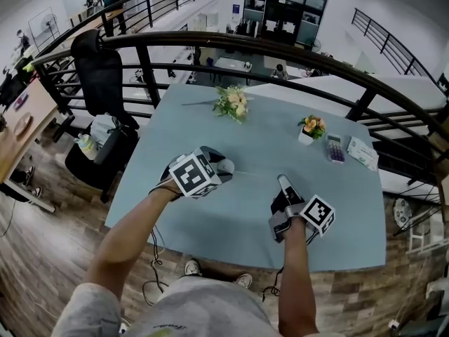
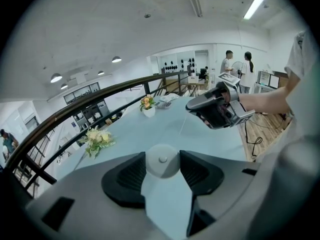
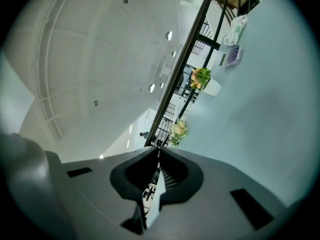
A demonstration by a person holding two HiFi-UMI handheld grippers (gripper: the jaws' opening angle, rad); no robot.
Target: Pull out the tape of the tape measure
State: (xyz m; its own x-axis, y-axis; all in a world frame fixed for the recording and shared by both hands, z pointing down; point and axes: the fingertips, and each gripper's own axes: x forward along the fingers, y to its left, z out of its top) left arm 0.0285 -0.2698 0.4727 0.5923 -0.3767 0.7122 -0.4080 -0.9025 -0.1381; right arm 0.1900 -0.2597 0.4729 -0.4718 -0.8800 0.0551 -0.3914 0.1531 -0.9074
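The tape measure (image 1: 225, 166), a round white case, sits left of the middle of the tabletop (image 1: 210, 258), closer to the near edge than the far one. The left gripper (image 2: 162, 155) clasps it, one pad pressed against each side of the case. From the case a thin tape (image 2: 190, 118) runs out to the right, its long axis roughly along the near edge. The right gripper (image 1: 283, 180) has its jaws pinched together on the tape's far end.

Beyond the right gripper the tabletop is bare all the way to the right edge and the near right corner. There is also bare surface between both grippers and the near edge.

Toward the far edge lies a bunch of flowers (image 1: 233, 104). Toward the far right corner stand a small pot of flowers (image 1: 311, 127), a calculator (image 1: 335, 148) and a packet (image 1: 362, 153). All of them are well apart from the line of the tape.

A dark curved railing (image 1: 280, 48) runs just behind the far edge. An office chair (image 1: 102, 83) stands off the far left corner.
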